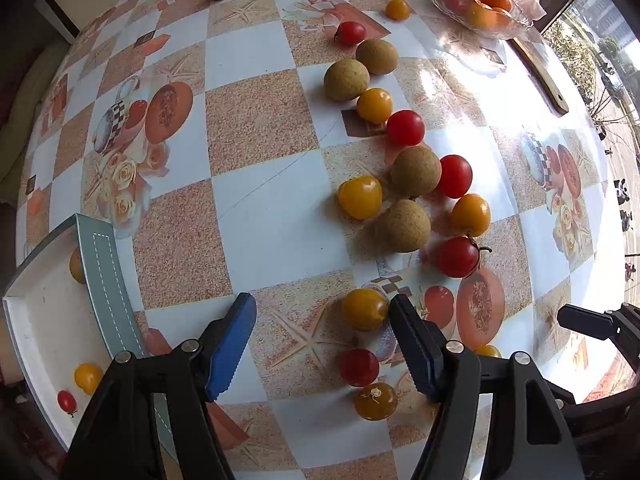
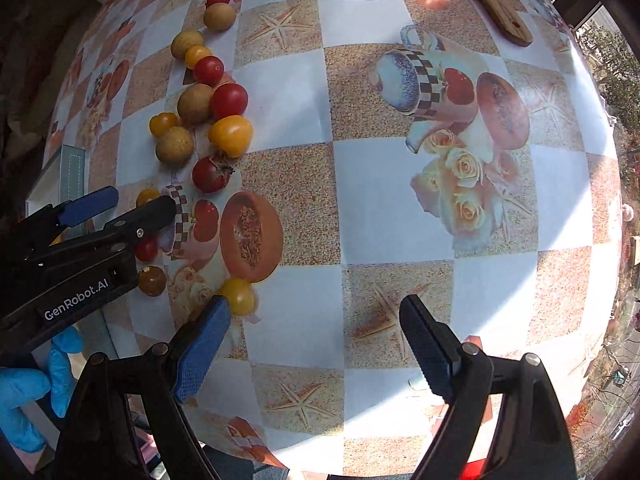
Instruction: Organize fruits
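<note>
— Where's the left claw?
— Low in frame, jaws apart, a round yellow cherry tomato touching its right finger.
— And the right claw?
— Spread wide, gripping nothing over the checkered bench; another yellow tomato sits at its left fingertip.
— The white tray?
— Lower left, holding three fruits.

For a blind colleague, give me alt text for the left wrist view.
Open left tongs hover over a patterned tablecloth strewn with red and yellow tomatoes and brown longans. A white tray at left holds a few; a glass bowl of oranges sits far right.
</note>
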